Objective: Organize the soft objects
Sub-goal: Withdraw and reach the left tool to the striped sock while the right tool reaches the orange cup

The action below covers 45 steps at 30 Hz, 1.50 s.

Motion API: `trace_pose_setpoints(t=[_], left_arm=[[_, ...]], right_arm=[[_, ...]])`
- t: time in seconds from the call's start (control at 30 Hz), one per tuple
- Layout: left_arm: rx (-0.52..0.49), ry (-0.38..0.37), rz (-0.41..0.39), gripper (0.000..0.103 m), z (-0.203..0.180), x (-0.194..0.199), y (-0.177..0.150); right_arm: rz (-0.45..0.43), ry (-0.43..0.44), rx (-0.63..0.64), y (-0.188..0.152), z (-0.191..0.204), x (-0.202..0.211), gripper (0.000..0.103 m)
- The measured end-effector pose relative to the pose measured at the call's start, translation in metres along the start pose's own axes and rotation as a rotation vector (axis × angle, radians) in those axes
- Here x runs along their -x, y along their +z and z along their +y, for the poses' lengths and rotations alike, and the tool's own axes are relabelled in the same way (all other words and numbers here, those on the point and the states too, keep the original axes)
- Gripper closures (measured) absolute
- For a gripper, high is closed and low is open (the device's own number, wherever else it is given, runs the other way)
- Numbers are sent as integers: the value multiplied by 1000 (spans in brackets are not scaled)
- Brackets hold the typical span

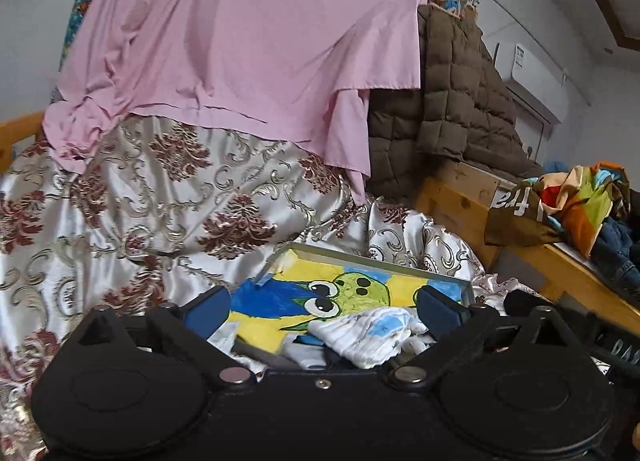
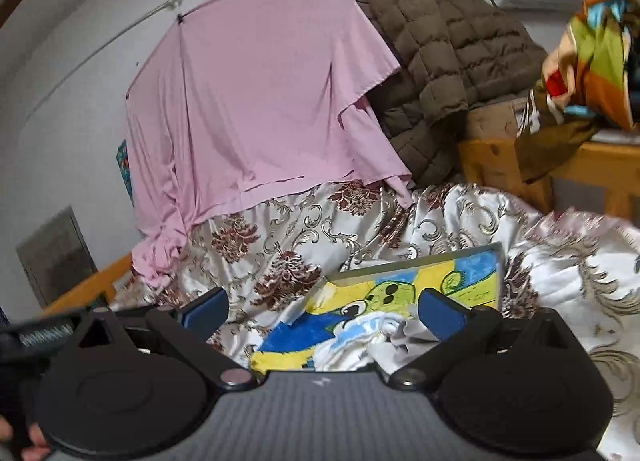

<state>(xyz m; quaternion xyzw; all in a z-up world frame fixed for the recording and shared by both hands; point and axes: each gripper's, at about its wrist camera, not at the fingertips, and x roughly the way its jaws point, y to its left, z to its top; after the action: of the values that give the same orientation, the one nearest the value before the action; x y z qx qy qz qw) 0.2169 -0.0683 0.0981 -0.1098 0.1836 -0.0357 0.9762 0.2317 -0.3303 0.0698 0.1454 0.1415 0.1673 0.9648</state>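
A small white and light-blue cloth (image 1: pixel 370 335) lies crumpled on a painted board with a green cartoon face (image 1: pixel 352 289), on a floral satin bedspread (image 1: pixel 160 197). My left gripper (image 1: pixel 324 311) is open, its blue-padded fingers on either side of the cloth, just above it. In the right wrist view the same cloth (image 2: pixel 360 337) lies on the board (image 2: pixel 400 285). My right gripper (image 2: pixel 324 311) is open over it, holding nothing. The cloth's near part is hidden behind both gripper bodies.
A pink sheet (image 1: pixel 248 33) hangs from a line at the back over the bedspread. A brown quilted jacket (image 1: pixel 452 93) drapes beside it. A wooden bed frame (image 1: pixel 460 201) at the right carries colourful clothes (image 1: pixel 576 197) and jeans (image 1: pixel 616 253).
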Motion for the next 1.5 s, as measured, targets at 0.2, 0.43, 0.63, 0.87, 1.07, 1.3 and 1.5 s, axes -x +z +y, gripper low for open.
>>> trace_pose_setpoints(t=[0.2, 0.43, 0.63, 0.87, 1.07, 1.3, 1.5], left_arm=[[-25, -17, -6, 1, 11, 41, -13], [-82, -29, -23, 1, 22, 81, -29], [-35, -24, -18, 1, 46, 102, -49], [39, 27, -9, 1, 81, 113, -73], [26, 51, 24, 1, 104, 113, -89], [-22, 58, 87, 1, 114, 102, -108], [-61, 60, 154, 1, 115, 88, -124]], right_arm=[[-34, -16, 89, -19, 38, 31, 0], [-48, -37, 148, -44, 72, 59, 0], [-51, -107, 176, -68, 89, 78, 0], [-44, -123, 183, -88, 92, 97, 0], [27, -141, 157, -101, 88, 100, 0], [144, -142, 210, -118, 93, 84, 0], [258, -135, 239, -133, 97, 67, 0]])
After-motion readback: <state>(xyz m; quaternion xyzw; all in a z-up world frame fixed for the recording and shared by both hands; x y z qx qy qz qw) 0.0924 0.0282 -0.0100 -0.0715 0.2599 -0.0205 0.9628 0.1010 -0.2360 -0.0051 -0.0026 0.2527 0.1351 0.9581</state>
